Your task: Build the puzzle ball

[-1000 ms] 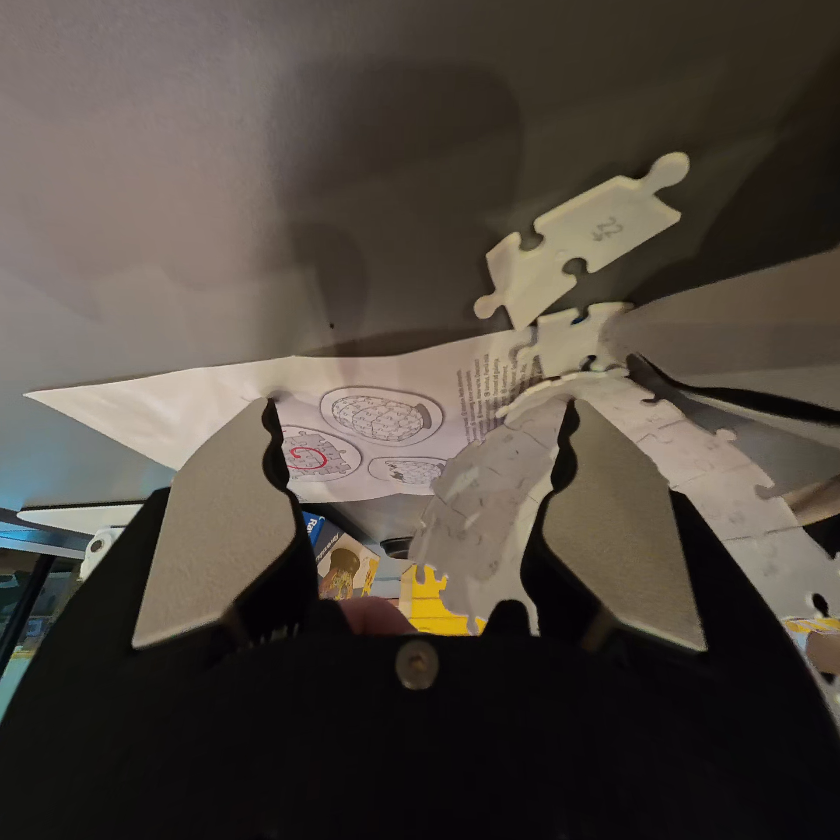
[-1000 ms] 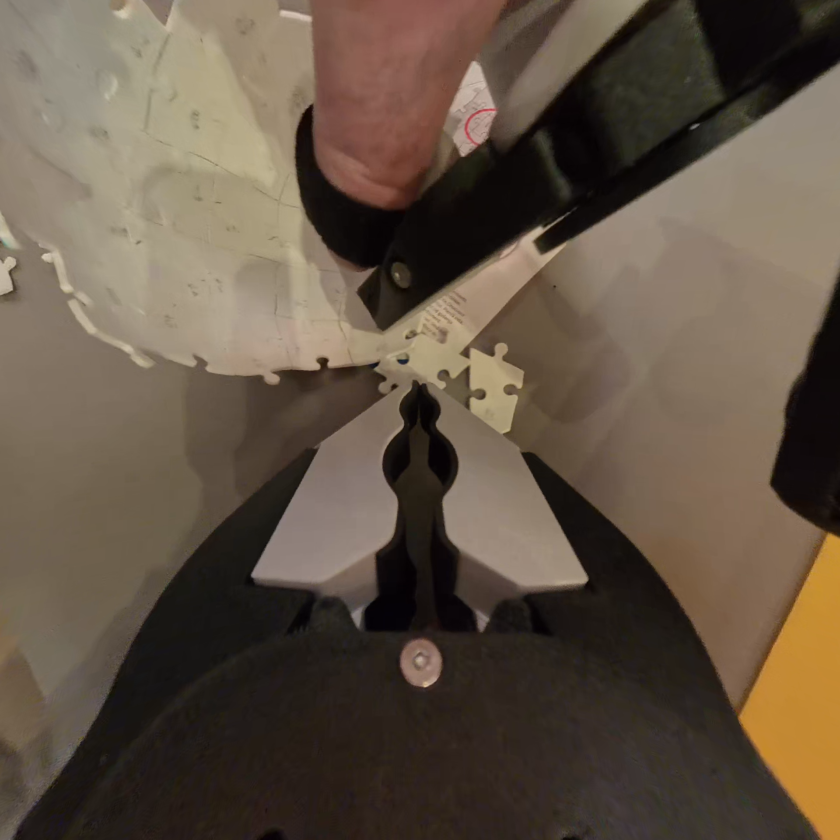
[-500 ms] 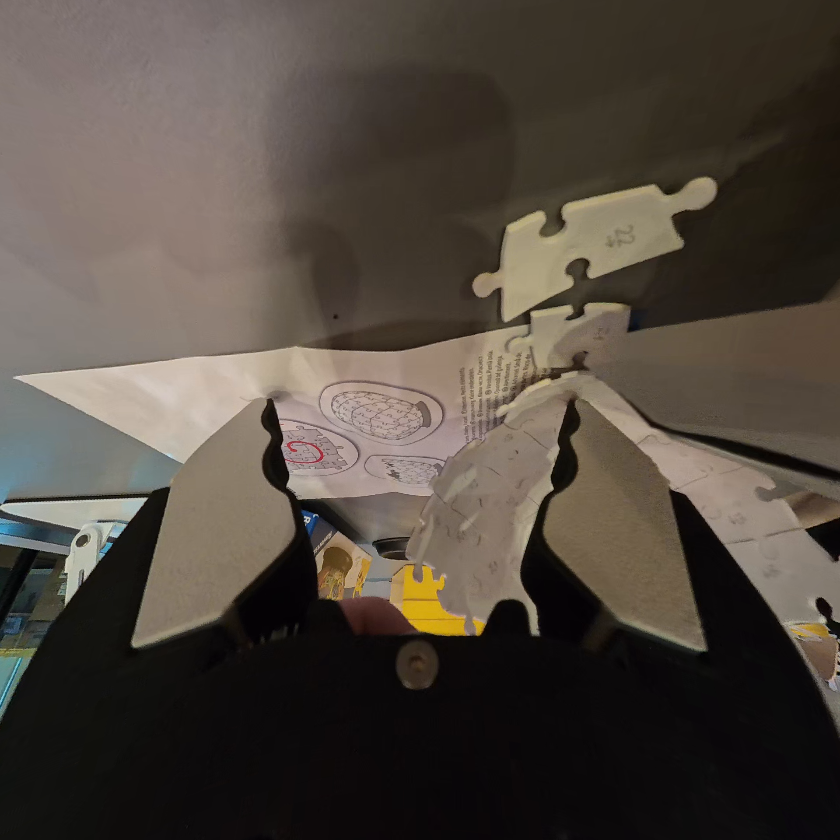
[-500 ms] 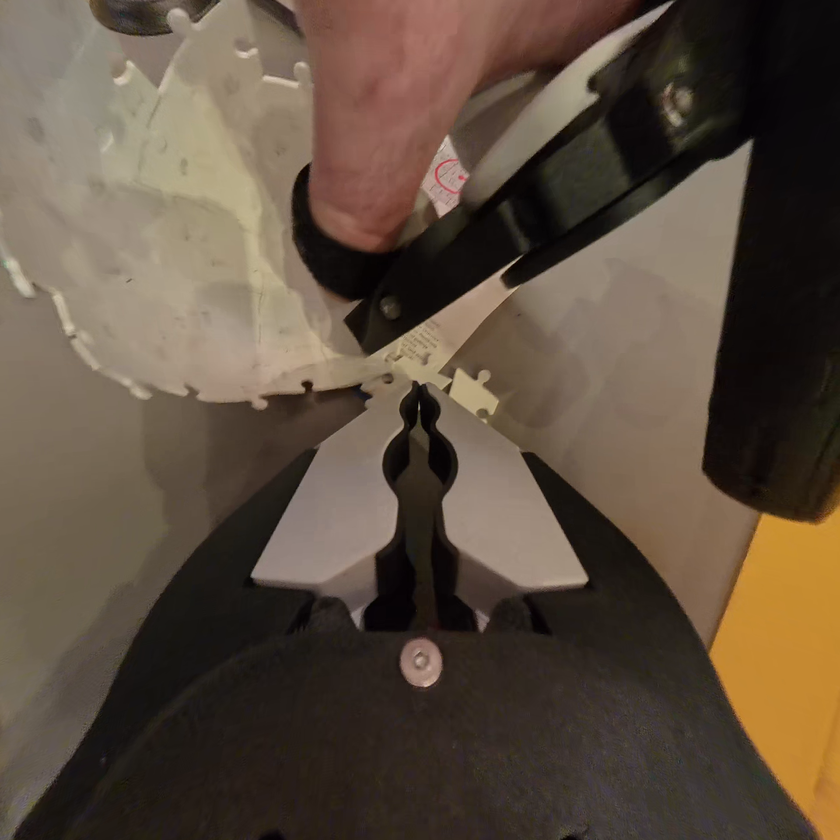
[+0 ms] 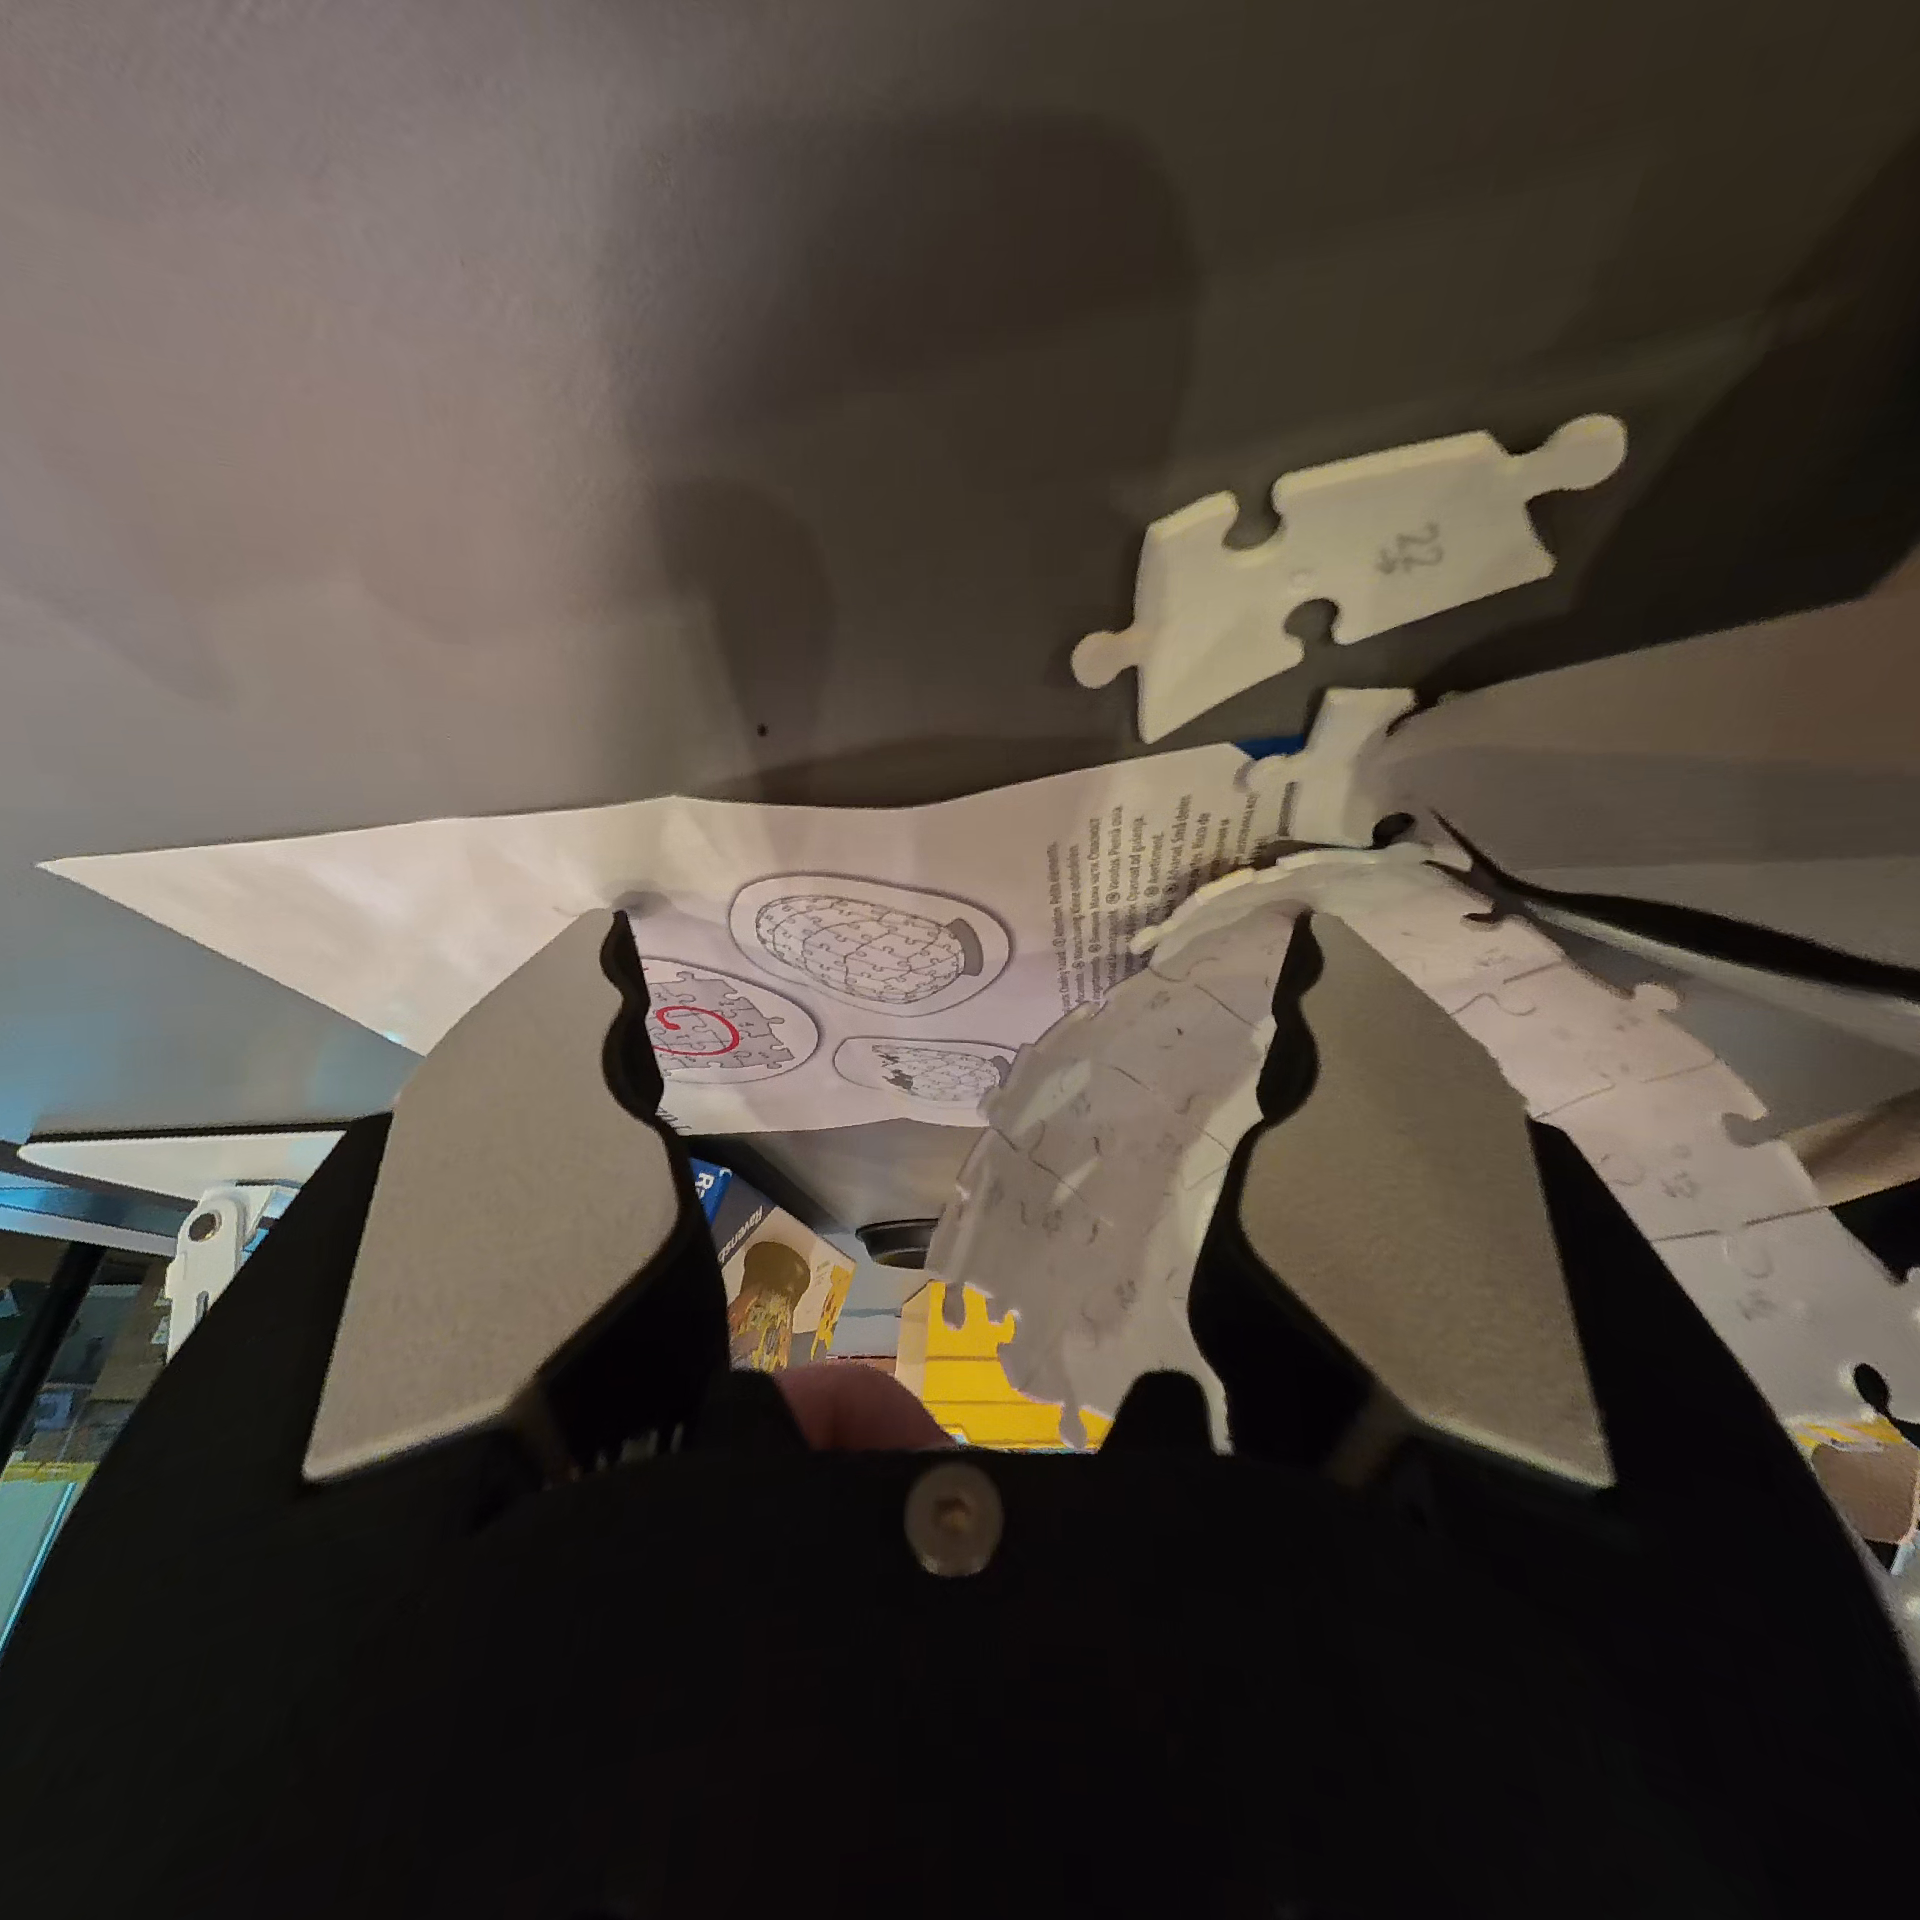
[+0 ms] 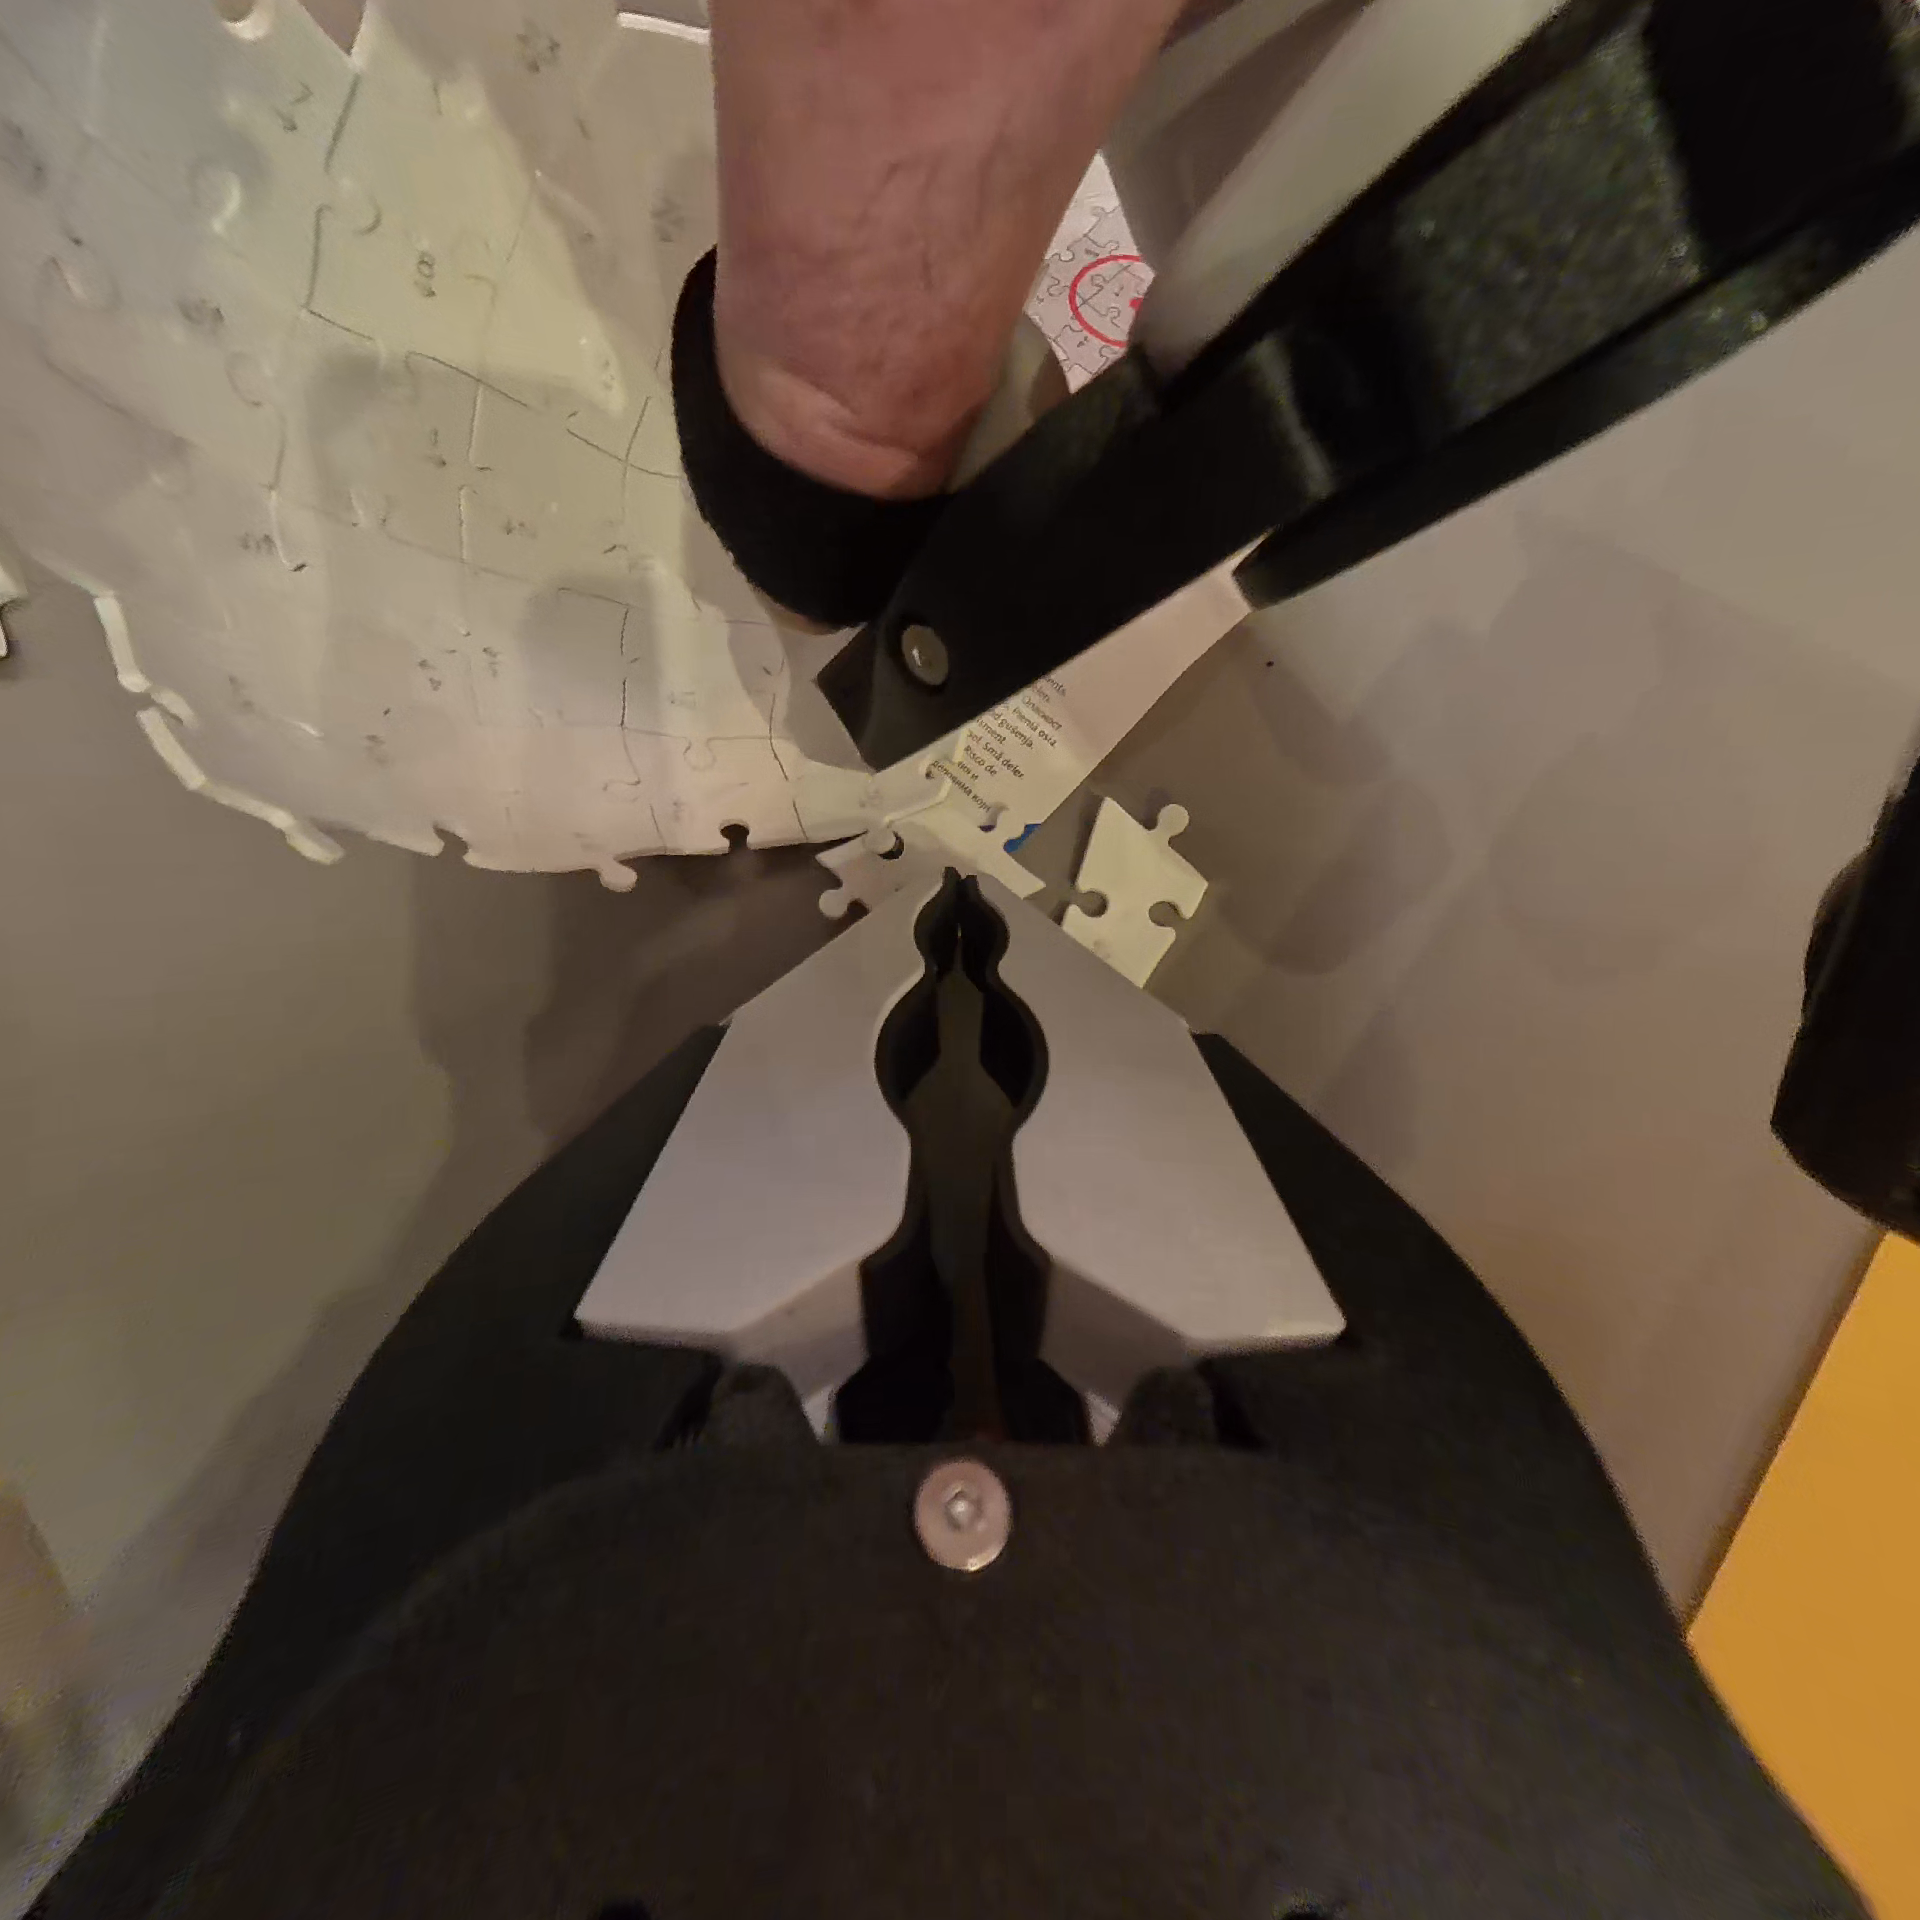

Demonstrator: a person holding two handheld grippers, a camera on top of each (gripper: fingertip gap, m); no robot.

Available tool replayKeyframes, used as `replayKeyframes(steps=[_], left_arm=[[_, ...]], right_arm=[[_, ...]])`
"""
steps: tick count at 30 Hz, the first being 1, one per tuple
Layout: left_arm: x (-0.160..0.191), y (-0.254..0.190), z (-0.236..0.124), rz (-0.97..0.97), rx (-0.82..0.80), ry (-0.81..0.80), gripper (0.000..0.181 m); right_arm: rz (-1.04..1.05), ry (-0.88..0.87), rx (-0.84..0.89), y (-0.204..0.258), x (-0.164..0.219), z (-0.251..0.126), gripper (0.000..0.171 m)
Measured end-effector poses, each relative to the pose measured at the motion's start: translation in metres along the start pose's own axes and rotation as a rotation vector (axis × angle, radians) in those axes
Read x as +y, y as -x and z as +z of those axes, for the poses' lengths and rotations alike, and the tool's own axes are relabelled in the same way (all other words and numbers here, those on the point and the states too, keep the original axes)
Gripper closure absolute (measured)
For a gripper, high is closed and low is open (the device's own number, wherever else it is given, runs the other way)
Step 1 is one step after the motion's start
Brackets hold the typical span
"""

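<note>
The partly built puzzle ball (image 6: pixel 416 520) is a curved white shell lying on the grey table, inner side up; it also shows in the left wrist view (image 5: pixel 1122 1143). My right gripper (image 6: pixel 956 885) is shut on a white puzzle piece (image 6: pixel 878 878) and holds it at the shell's toothed rim; the piece also shows in the left wrist view (image 5: pixel 1335 764). My left gripper (image 5: pixel 956 935) is open, its right finger (image 5: pixel 1382 1143) against the shell's rim. It shows from the side in the right wrist view (image 6: pixel 1091 582), held by a hand (image 6: pixel 894 208). A loose white piece (image 5: pixel 1340 582) lies just beyond.
A printed instruction sheet (image 5: pixel 520 914) lies under the shell and grippers. The loose piece (image 6: pixel 1138 899) sits right of my right fingertips. A picture-printed box (image 5: pixel 774 1283) and a yellow shape (image 5: pixel 961 1351) show behind the left gripper. A yellow surface (image 6: pixel 1818 1558) borders the table at right.
The right gripper, still shut on its piece, has shifted slightly at the shell's rim. The left gripper stays open in nearly the same place.
</note>
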State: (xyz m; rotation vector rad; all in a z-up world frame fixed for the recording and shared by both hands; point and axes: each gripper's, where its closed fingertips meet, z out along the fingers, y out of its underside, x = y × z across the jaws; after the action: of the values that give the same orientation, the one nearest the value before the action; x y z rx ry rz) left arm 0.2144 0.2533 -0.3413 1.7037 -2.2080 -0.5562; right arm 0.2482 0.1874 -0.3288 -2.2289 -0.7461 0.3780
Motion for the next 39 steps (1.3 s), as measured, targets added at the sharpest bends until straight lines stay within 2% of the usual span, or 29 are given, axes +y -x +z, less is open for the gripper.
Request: replayKeyframes(steps=[22,30,39], left_arm=[[0.0,-0.001,-0.001,0.011,-0.026,0.031,0.069],[0.0,-0.001,-0.001,0.012,-0.021,0.031,0.069],[-0.001,-0.002,-0.001,0.018,-0.026,0.033,0.07]], right_arm=[[0.088,-0.022,0.171,0.001,0.001,-0.001,0.171],[0.011,-0.103,0.109,0.013,-0.013,-0.002,0.171],[0.006,-0.035,0.055,0.012,-0.008,0.009,0.171]])
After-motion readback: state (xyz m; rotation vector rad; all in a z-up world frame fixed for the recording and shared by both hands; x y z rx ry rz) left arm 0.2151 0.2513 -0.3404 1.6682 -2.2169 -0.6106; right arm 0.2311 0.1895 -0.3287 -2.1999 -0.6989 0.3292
